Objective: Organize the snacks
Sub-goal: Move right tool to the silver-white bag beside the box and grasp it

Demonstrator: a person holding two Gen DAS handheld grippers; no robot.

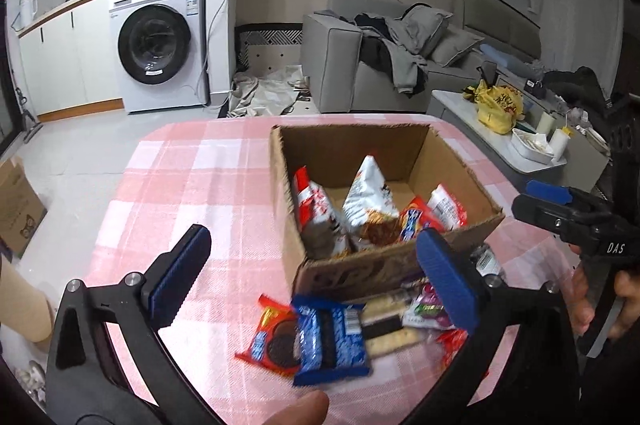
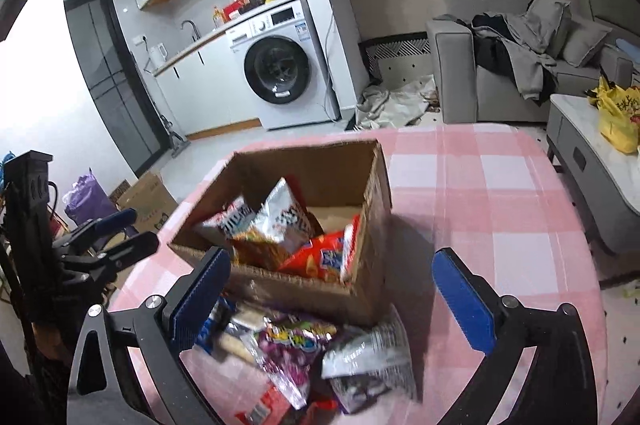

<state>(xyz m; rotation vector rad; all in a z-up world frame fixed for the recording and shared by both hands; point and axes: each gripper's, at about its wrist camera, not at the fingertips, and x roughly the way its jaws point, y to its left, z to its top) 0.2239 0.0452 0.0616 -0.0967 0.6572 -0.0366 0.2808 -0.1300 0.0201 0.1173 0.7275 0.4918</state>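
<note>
An open cardboard box stands on the pink checked tablecloth and holds several snack bags. In front of the box lies a heap of loose snacks: a blue cookie pack, a red cookie pack, a purple candy bag and a silver bag. My left gripper stands open above the blue and red packs, nothing between its pads. My right gripper is open too, over the purple and silver bags, empty. The right gripper also shows at the right edge of the left wrist view.
A washing machine stands under a counter at the back. A grey sofa with clothes on it and a low white table with a yellow bag lie beyond the tablecloth. A cardboard box sits on the floor at left.
</note>
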